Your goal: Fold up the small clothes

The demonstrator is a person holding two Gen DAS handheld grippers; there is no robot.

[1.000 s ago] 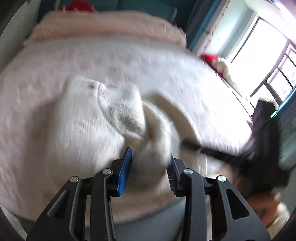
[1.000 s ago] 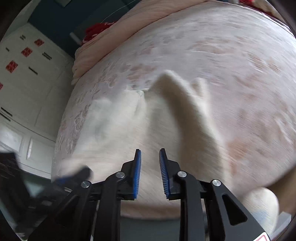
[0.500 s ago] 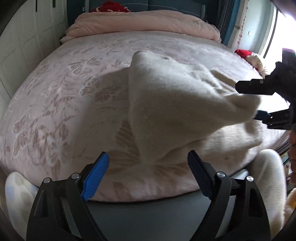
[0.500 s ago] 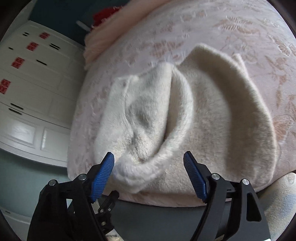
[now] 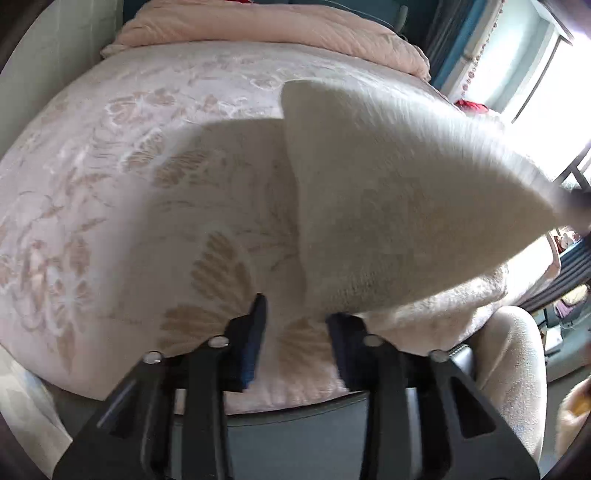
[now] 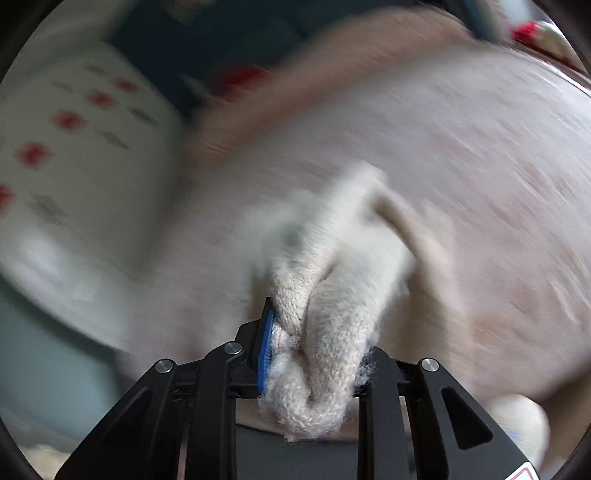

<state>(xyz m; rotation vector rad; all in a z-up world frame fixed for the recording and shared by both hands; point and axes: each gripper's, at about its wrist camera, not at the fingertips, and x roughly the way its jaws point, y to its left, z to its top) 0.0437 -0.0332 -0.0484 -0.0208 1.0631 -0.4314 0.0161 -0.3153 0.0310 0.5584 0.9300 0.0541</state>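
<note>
A cream knitted garment (image 5: 399,206) is lifted off the pink floral bedspread (image 5: 110,192) and hangs stretched toward the right in the left wrist view. My left gripper (image 5: 295,321) is open and empty, its jaws apart just below the garment's lower corner. My right gripper (image 6: 317,350) is shut on a bunched edge of the cream garment (image 6: 325,317), which trails away over the bed. The right wrist view is blurred by motion.
A folded pink quilt (image 5: 280,26) lies at the head of the bed. A white wardrobe with red marks (image 6: 66,147) stands left of the bed. A bright window (image 5: 554,74) is at the right. A cream-clad leg (image 5: 517,369) is by the bed's near edge.
My right gripper has closed on the garment's edge and lifted it, pulling it to the right. My left gripper has narrowed its opening and come closer under the cloth.
</note>
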